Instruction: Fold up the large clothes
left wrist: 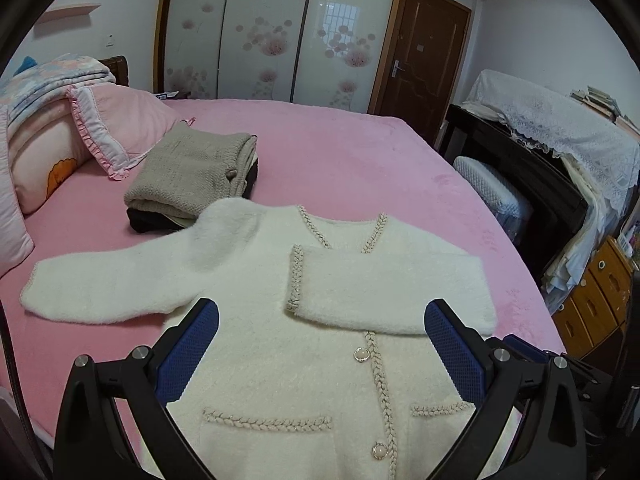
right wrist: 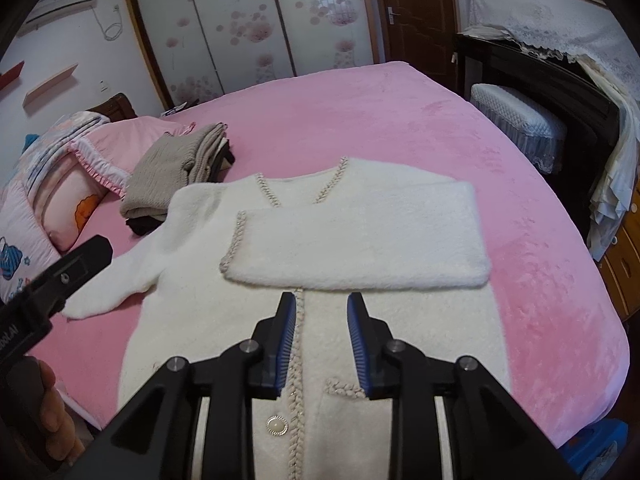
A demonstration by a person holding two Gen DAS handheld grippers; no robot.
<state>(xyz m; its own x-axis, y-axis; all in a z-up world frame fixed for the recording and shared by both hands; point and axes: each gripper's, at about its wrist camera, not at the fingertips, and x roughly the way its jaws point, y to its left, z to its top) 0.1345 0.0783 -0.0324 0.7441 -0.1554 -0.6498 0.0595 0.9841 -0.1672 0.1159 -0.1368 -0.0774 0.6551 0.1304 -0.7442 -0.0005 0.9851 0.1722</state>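
A: Where is the white cardigan [left wrist: 304,344] now?
B: Flat on the pink bed [left wrist: 360,160], front up. One sleeve [right wrist: 360,240] folded across the chest, other sleeve [left wrist: 112,280] out to the side.
A: And the grippers?
B: Left gripper [left wrist: 320,320] wide apart, nothing inside. Right gripper [right wrist: 322,300] narrow gap, empty, above the button line.

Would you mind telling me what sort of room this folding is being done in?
Most likely a home bedroom: a bed with pink bedding, pillows at its head, and a sliding-door wardrobe behind it.
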